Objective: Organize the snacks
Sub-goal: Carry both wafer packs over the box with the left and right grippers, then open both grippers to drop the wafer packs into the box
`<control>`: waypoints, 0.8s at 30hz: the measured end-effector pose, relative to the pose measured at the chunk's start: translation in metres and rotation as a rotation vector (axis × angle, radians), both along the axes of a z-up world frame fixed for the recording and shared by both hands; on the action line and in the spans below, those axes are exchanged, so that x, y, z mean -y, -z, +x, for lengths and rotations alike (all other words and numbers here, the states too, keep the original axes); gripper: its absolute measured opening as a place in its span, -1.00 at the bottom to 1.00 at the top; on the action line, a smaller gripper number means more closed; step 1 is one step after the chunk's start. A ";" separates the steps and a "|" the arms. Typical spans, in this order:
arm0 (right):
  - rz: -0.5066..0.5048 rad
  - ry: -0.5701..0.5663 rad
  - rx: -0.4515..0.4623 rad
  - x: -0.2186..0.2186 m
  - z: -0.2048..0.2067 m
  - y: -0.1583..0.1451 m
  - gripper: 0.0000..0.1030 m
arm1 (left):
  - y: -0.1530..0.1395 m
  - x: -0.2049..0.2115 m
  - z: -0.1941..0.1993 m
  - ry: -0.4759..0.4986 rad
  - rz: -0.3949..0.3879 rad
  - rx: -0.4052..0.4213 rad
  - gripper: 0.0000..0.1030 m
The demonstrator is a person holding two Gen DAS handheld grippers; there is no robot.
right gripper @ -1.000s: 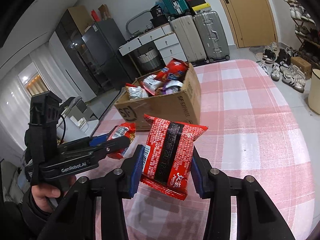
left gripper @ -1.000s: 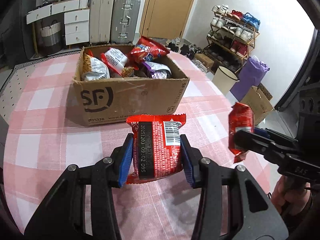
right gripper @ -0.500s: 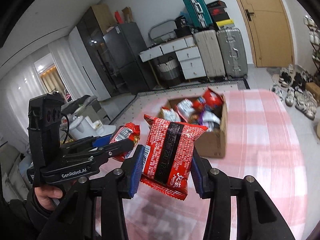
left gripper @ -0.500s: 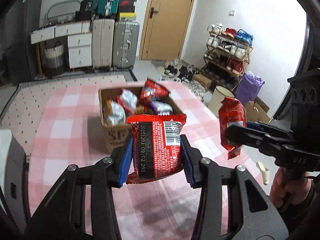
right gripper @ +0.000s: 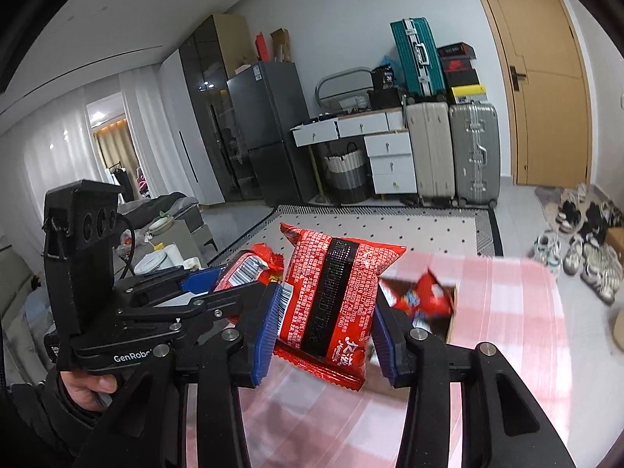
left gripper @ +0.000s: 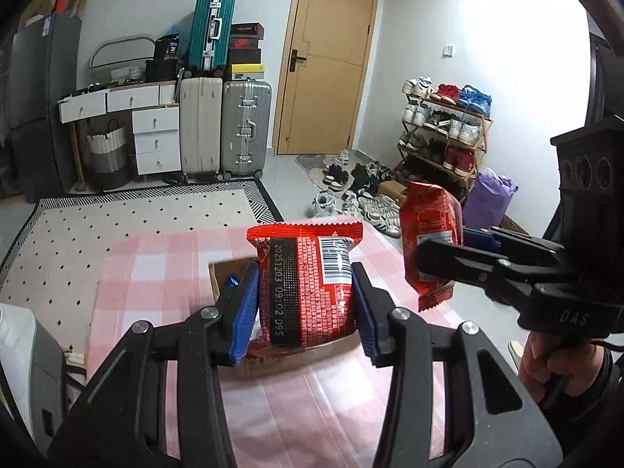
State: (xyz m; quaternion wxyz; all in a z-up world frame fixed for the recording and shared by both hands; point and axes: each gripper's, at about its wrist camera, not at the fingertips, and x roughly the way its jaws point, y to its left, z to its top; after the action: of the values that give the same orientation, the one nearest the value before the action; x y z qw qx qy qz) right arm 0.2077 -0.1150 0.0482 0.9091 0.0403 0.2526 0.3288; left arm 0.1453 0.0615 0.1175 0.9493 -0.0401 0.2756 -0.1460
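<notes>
My left gripper (left gripper: 304,312) is shut on a red snack packet (left gripper: 308,284) with a black date strip and a barcode, held high above the table. My right gripper (right gripper: 323,323) is shut on a second red packet (right gripper: 331,300) with a black band. Each gripper shows in the other's view: the right one (left gripper: 433,261) with its packet (left gripper: 429,234) at the right, the left one (right gripper: 234,284) with its packet (right gripper: 249,269) at the left. Far below, the cardboard box (left gripper: 218,273) of snacks sits mostly hidden behind the packets; a red bag (right gripper: 425,296) in it peeks out.
The table wears a pink checked cloth (left gripper: 156,273). Beyond it lie a dotted rug (left gripper: 117,226), suitcases (left gripper: 222,124), white drawers (left gripper: 156,136), a wooden door (left gripper: 327,62) and a shoe rack (left gripper: 444,132). A person's hand (left gripper: 546,358) grips the right handle.
Both grippers have risen well above the table, still holding their packets. The box has shrunk in view and slid behind the packets, and more of the room shows.
</notes>
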 end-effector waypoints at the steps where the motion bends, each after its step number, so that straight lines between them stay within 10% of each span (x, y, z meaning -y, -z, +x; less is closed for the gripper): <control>1: -0.002 -0.002 0.004 -0.002 0.005 -0.004 -0.15 | -0.004 0.000 0.006 -0.002 -0.001 0.000 -0.19; 9: -0.042 0.010 0.012 -0.018 0.058 -0.007 -0.15 | -0.003 -0.011 0.083 0.000 -0.002 -0.032 -0.19; 24: -0.145 0.012 -0.038 -0.046 0.149 0.054 -0.15 | 0.103 -0.014 0.217 0.008 -0.032 -0.160 -0.19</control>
State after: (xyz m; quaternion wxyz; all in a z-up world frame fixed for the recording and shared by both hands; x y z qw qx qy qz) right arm 0.3566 -0.0693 -0.0055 0.9066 -0.0179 0.2926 0.3035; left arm 0.3623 0.0753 0.0141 0.9229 -0.0655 0.3482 -0.1505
